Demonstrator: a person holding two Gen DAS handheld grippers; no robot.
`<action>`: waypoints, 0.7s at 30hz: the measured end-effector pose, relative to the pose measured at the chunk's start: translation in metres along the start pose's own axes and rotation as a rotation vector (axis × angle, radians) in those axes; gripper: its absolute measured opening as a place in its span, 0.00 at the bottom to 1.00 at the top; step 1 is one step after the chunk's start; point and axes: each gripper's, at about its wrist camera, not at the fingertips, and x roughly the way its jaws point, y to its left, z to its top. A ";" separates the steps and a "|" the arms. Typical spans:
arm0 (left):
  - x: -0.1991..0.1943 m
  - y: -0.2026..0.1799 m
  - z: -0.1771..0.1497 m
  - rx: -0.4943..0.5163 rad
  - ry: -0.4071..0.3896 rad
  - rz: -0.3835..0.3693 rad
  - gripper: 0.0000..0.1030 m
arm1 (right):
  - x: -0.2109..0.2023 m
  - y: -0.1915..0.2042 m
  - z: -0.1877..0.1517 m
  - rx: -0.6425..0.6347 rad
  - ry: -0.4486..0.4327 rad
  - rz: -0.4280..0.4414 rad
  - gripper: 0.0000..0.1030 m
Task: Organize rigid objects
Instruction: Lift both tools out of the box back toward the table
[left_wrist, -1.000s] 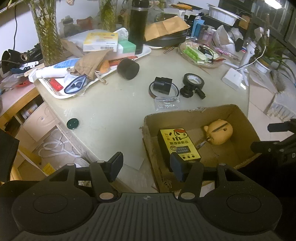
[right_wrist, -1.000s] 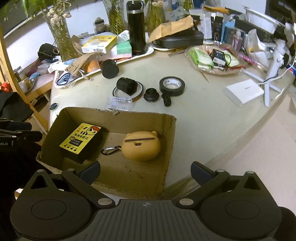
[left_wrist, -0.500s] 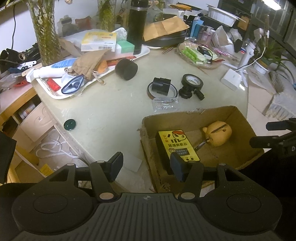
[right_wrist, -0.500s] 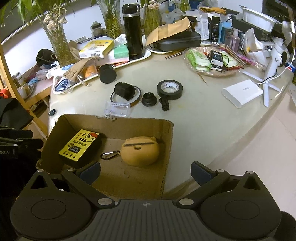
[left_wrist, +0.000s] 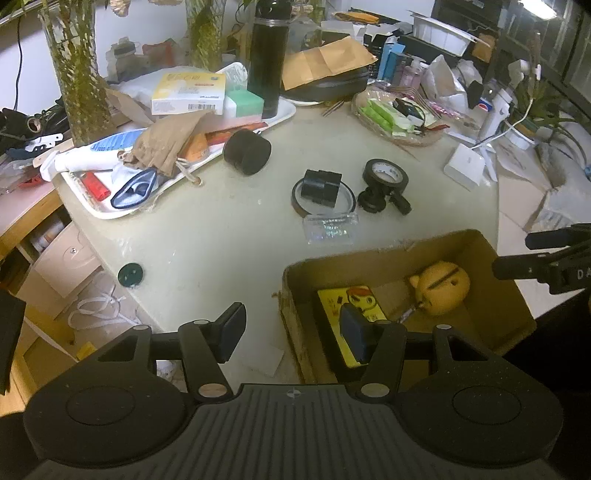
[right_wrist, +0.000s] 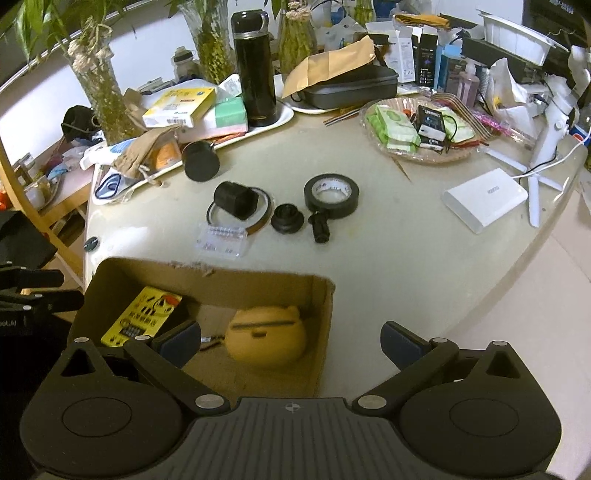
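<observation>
Left wrist view: left tool (left_wrist: 291, 328) & right tool (right_wrist: 290, 341) both w/ fingers apart, empty, hovering over cardboard box (left_wrist: 384, 254) at desk (left_wrist: 229, 240) edge, w/ yellow case (right_wrist: 264, 341) inside, black tape roll (right_wrist: 331, 194) beyond on cluttered desk.

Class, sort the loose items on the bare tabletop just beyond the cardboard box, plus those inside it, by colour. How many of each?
Black: 5 (cylinder, cube-shaped block, round cap, small knob, tape roll)
Yellow: 2 (card-faced device, pig-shaped case)
Clear: 1 (plastic packet)
Total: 8
</observation>
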 end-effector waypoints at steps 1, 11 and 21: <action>0.002 0.000 0.002 0.000 -0.001 -0.001 0.54 | 0.002 -0.001 0.003 0.001 -0.002 0.003 0.99; 0.017 0.002 0.022 0.001 -0.019 0.000 0.54 | 0.028 -0.015 0.039 -0.005 -0.023 0.012 0.92; 0.027 0.010 0.038 -0.015 -0.049 0.008 0.54 | 0.055 -0.024 0.068 -0.041 -0.023 0.011 0.85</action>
